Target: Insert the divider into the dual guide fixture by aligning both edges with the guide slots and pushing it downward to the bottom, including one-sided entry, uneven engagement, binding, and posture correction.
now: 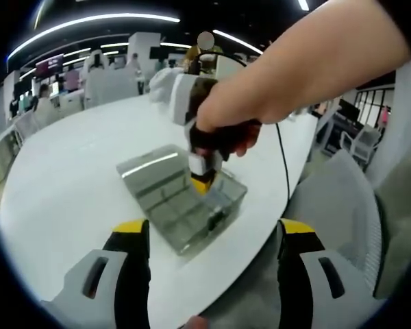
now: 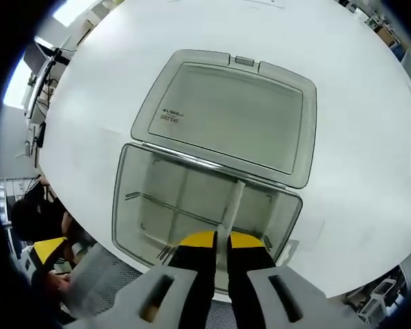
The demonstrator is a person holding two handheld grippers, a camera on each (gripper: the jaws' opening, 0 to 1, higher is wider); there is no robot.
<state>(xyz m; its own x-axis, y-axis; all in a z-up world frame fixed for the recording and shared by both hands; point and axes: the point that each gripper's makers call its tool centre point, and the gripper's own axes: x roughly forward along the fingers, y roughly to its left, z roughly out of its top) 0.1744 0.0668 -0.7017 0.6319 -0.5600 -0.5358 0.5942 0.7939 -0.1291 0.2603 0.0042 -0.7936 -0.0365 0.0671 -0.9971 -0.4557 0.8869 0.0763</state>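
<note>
In the left gripper view, the left tool (image 1: 212, 240) hangs released over the table (image 1: 68, 185) edge, near the clear box (image 1: 181, 199). In the right gripper view, the right tool (image 2: 221, 241) pinches the divider (image 2: 231, 205) inside the box. Both edges should be kept level while it is pushed down.

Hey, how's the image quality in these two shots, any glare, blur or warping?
Left gripper view: strong fisheye bend curves the white table, ceiling light strips glare brightly, and the background is soft. Right gripper view: even light, the clear compartment box is fairly sharp with faint sheen on its open lid, while the right tongs look slightly blurred up close.
</note>
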